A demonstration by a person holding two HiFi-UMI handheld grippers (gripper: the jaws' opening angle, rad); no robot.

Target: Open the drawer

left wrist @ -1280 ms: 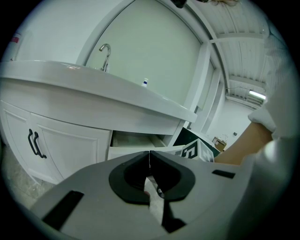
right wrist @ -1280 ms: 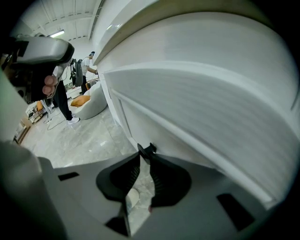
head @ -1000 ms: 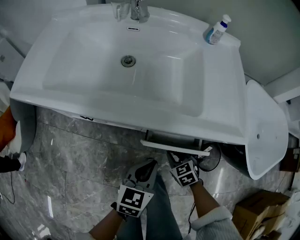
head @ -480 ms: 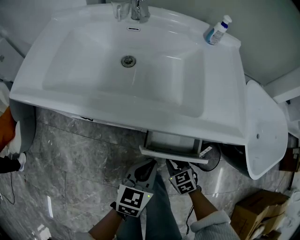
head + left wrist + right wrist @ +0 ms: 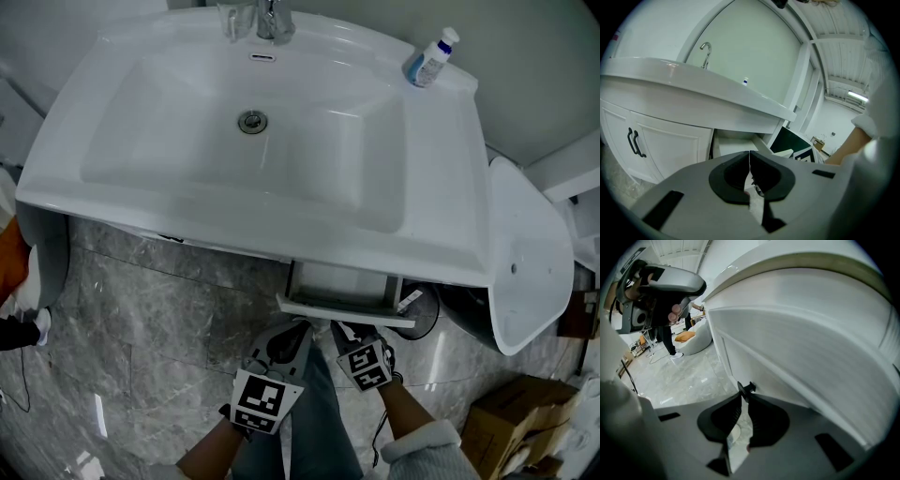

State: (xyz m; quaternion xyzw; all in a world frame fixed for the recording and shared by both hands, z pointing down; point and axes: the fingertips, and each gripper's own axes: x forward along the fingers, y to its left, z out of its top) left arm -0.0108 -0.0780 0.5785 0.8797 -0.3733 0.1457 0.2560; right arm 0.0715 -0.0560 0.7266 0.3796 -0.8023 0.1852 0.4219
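Drawer [image 5: 343, 283] part-open under basin [image 5: 234, 217]; right gripper [image 5: 742, 400] clamped on its black handle [image 5: 746, 388], left gripper [image 5: 749, 156] pinched together, empty.

1. No word, brand or number can be read anywhere in these views.
2. The bottle [image 5: 427, 61], on the back right corner of the sink [image 5: 442, 178], wears a blue and white label; its print is too small to read.
3. In front of the sink, the left marker cube [image 5: 260, 400] on the left gripper [image 5: 296, 330] and the right marker cube [image 5: 365, 365] on the right gripper [image 5: 345, 330] each show a black-and-white square code pattern, without letters or digits.
4. The cardboard box [image 5: 511, 422], on the floor [image 5: 141, 309] right of the sink, bears dark marks too blurred to read.
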